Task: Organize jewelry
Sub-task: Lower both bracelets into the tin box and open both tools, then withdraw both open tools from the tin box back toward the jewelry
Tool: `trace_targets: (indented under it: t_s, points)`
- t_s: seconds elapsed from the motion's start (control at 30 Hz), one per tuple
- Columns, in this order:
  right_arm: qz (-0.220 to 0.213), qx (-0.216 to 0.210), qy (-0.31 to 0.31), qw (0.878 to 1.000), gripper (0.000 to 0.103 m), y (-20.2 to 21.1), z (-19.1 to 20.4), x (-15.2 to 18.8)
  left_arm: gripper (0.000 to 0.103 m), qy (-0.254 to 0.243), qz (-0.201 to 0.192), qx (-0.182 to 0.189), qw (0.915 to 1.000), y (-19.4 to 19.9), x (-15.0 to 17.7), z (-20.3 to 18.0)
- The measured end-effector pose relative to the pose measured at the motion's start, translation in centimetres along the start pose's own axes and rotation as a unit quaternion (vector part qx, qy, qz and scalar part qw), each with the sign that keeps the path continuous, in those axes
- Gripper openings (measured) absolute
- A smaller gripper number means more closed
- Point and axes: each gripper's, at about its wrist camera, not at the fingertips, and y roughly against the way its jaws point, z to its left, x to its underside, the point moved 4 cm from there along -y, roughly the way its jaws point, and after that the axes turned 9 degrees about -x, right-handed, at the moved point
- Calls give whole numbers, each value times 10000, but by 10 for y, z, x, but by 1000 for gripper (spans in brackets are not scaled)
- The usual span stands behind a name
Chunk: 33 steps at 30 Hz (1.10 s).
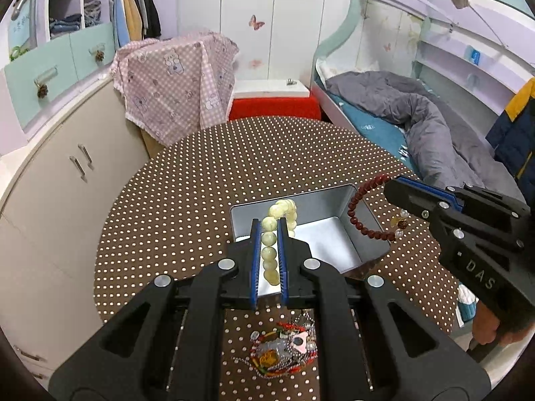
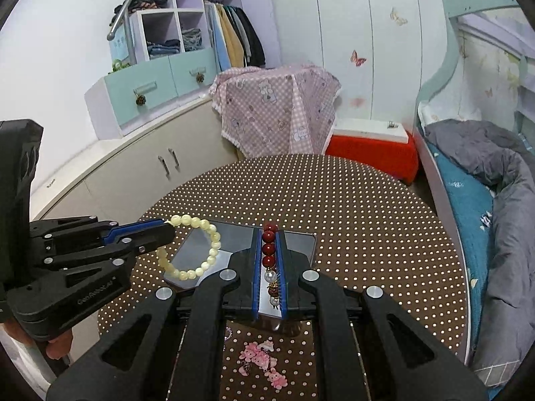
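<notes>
An open silver tin box [image 1: 327, 237] [image 2: 301, 239] sits on the round dotted table. My left gripper [image 1: 269, 225] [image 2: 169, 232] is shut on a pale yellow bead bracelet [image 1: 271, 234] [image 2: 207, 250], which hangs over the box's left part. My right gripper [image 2: 269, 230] [image 1: 389, 190] is shut on a dark red bead bracelet [image 2: 268, 249] [image 1: 356, 209] with pearl and gold charms, and it hangs above the box's right side. Both bracelets are off the table.
A heap of mixed jewelry [image 1: 284, 351] lies on the table [image 1: 200, 183] near its front edge, and pink charms [image 2: 262, 362] lie beside it. A beige cabinet [image 1: 67, 173] stands left, a bed [image 1: 418, 123] right, a red stool [image 1: 274, 107] behind.
</notes>
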Motion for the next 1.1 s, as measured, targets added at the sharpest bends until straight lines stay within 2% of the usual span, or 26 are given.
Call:
trace_targets:
  t_s: [0.13, 0.17, 0.2, 0.23, 0.27, 0.33, 0.47, 0.73, 0.9, 1.1]
  points:
    - [0, -1, -6, 10000, 8, -3, -3, -2, 10, -71, 97, -226, 9997, -10, -4, 0]
    - [8, 1, -2, 10000, 13, -3, -5, -2, 12, -79, 103, -242, 9996, -10, -4, 0]
    - [20, 26, -1, 10000, 17, -3, -6, -3, 32, -85, 121, -210, 9997, -10, -4, -1]
    - [24, 84, -20, 10000, 26, -3, -8, -3, 73, -86, 121, -156, 9998, -10, -5, -1]
    - [23, 115, -39, 9999, 38, -3, -10, -3, 81, -37, -35, -124, 9999, -6, -7, 0]
    - [0, 159, -94, 9998, 47, -2, -13, -3, 81, -28, -227, -266, 9994, 0, -8, 1]
    - [23, 234, -133, 9996, 52, 0, -17, 0, 81, 6, -188, -297, 9994, 0, -8, 2]
    - [44, 272, -122, 9995, 53, 4, -16, 4, 81, 108, -140, -296, 9994, 2, -3, 6]
    - [32, 308, -127, 9994, 58, 8, -17, 6, 81, 117, -141, -301, 9994, 6, 0, 5]
    - [20, 345, -115, 9993, 59, 15, -14, 12, 81, 150, 20, -300, 9994, 6, 11, 8]
